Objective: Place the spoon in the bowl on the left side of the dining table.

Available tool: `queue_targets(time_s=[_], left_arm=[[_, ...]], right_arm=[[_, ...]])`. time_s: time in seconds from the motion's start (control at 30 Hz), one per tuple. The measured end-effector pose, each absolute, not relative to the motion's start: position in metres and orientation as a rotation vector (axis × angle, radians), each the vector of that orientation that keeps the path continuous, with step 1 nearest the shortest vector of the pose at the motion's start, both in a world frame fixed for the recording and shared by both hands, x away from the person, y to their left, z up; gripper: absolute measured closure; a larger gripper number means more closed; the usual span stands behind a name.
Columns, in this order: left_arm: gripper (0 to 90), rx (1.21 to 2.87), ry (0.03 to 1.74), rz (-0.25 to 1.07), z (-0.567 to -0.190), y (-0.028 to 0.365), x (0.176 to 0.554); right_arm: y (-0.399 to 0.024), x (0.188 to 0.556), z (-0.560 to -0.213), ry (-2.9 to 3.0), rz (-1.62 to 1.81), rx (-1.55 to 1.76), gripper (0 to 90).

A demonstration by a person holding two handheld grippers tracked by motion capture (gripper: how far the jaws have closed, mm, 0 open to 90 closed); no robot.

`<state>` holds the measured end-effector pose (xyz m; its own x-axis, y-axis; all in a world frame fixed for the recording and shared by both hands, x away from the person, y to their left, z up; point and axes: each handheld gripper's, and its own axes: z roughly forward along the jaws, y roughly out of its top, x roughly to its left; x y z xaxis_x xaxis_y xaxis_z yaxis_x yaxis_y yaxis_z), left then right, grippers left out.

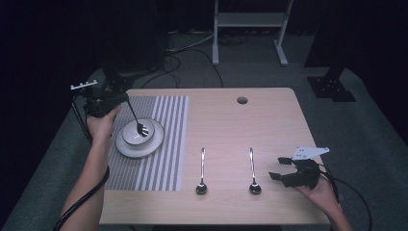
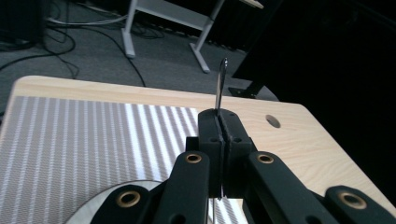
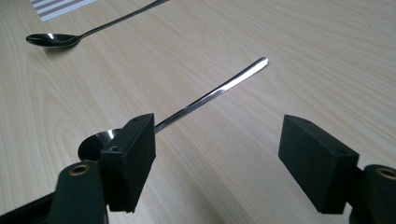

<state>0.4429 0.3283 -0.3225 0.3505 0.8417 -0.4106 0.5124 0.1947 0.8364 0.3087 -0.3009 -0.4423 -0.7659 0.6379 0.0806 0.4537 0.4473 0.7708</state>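
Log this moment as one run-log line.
left gripper: shut on fork, tines over bowl | right gripper: open beside right spoon | left spoon: on table

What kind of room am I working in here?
Probably a lab or test room: a bare wooden table on grey carpet, loose cables on the floor, a metal stand, dark surroundings.

Two black handheld tools, left tool (image 1: 126, 97) and right tool (image 1: 276, 168), blocky black pads, brass-coloured pivot rivets, pale grey three-cornered top plates, trailing black cables, bare forearms
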Motion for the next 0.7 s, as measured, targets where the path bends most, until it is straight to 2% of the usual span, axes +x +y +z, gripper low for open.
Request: queue_targets(time_s=[0.7], left_arm=[[89.1,1.427,1.422,0.435,-0.355,0.346,0.440]], right_arm=[[-0.299,0.309,-0.444,2.485,1.212,0.948,26.1]])
